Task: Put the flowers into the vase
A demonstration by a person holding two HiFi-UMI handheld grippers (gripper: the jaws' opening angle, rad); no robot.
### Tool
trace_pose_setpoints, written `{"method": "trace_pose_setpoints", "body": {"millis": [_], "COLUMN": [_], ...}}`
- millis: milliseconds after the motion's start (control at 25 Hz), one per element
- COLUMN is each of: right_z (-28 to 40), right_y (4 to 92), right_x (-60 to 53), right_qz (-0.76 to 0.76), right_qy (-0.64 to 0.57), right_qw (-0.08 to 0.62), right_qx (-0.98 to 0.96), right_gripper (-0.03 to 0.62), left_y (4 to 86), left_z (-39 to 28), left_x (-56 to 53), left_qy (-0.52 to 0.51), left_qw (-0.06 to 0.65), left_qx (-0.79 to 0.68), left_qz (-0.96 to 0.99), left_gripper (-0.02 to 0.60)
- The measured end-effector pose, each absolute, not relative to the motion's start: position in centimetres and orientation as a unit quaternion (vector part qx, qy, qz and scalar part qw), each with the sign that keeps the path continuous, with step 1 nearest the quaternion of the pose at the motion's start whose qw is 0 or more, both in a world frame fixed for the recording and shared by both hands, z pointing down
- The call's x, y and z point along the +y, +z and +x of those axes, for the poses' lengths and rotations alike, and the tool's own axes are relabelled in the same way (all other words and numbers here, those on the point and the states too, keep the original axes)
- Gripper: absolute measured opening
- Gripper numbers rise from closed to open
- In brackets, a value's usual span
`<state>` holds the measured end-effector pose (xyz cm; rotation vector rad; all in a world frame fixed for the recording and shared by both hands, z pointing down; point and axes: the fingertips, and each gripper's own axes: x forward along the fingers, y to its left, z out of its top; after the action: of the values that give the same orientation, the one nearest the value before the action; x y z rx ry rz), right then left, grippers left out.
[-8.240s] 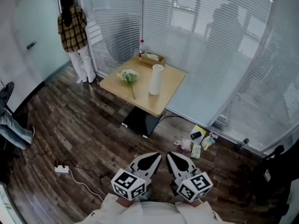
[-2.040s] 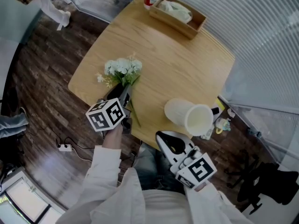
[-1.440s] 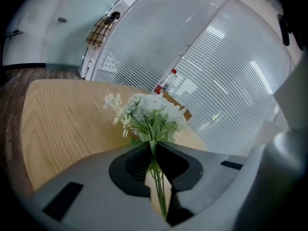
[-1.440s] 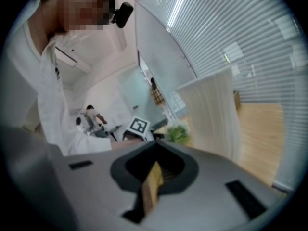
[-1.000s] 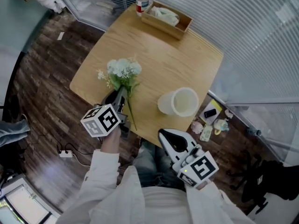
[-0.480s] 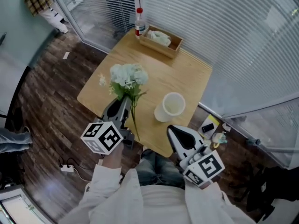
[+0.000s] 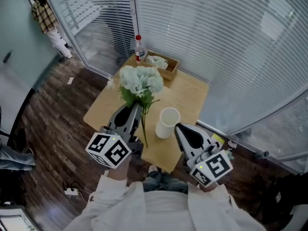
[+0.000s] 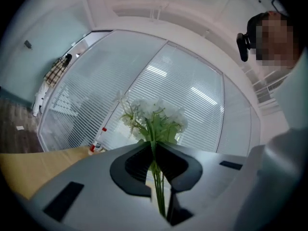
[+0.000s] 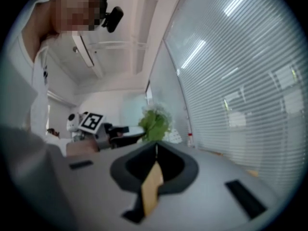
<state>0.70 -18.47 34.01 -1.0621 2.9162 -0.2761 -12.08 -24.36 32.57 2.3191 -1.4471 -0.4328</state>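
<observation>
A bunch of white flowers (image 7: pixel 141 82) with green stems is held up above the wooden table (image 7: pixel 190 93). My left gripper (image 7: pixel 136 110) is shut on the stems, and the blooms stand above its jaws. In the left gripper view the stems (image 8: pixel 157 177) run between the closed jaws, with the flowers (image 8: pixel 154 118) beyond them. The white vase (image 7: pixel 167 122) stands upright on the table's near side, between my two grippers. My right gripper (image 7: pixel 189 133) hovers just right of the vase, shut with nothing in it. The right gripper view shows the flowers (image 9: pixel 155 122) and the left gripper (image 9: pixel 126 135).
A wooden tray (image 7: pixel 162 64) with white tissue and a red-capped bottle (image 7: pixel 138 45) stand at the table's far edge. Glass walls with blinds close off the back and right. A person in a plaid shirt (image 7: pixel 45 17) stands far left. A power strip (image 7: pixel 72 191) lies on the floor.
The left gripper has lifted the flowers off the table and raised them high. The right gripper has also risen. The table and vase look smaller and further below.
</observation>
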Motion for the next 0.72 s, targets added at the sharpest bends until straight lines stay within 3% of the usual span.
{"method": "trace_pose_setpoints", "body": {"millis": [720], "right_z": [3.2], "right_y": [27.5], "right_x": [-22.7], "right_qz": [-0.37], "right_qy": [0.009], "right_qw": [0.047], "right_qx": [0.928], "right_gripper": [0.012], "left_y": [23.6], "left_z": [-5.6], "left_x": [-27.5], "left_qy": [-0.231], "left_qw": [0.054], "left_qx": [-0.421], "left_qz": [0.876], "left_gripper": [0.038]}}
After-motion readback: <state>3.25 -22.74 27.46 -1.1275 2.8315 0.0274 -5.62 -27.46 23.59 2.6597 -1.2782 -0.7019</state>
